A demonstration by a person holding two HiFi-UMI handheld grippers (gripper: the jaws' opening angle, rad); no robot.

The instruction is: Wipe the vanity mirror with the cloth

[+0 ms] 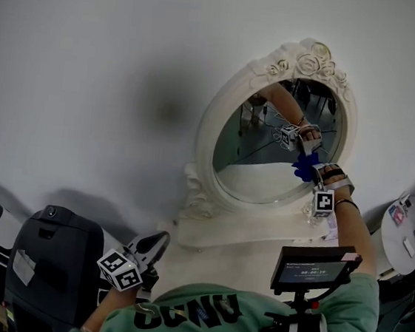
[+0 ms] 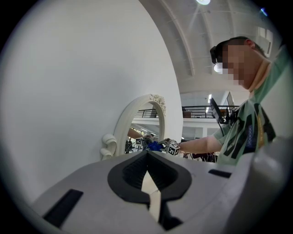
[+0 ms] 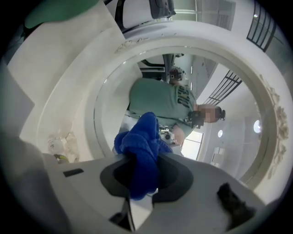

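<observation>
An oval vanity mirror (image 1: 269, 150) in an ornate white frame (image 1: 301, 61) stands on a white table against the wall. My right gripper (image 1: 313, 170) is shut on a bunched blue cloth (image 1: 306, 165) and holds it against the glass at the mirror's right side. In the right gripper view the blue cloth (image 3: 143, 148) sticks out between the jaws toward the mirror glass (image 3: 183, 105). My left gripper (image 1: 155, 246) hangs low at the front left, away from the mirror, jaws together with nothing between them. The left gripper view shows the mirror (image 2: 137, 128) from the side.
A dark bag or case (image 1: 51, 263) sits at the lower left. A small screen on a stand (image 1: 315, 269) is near the person's chest. A round white object (image 1: 408, 236) stands at the right edge. The white table top (image 1: 227, 253) spreads below the mirror's base.
</observation>
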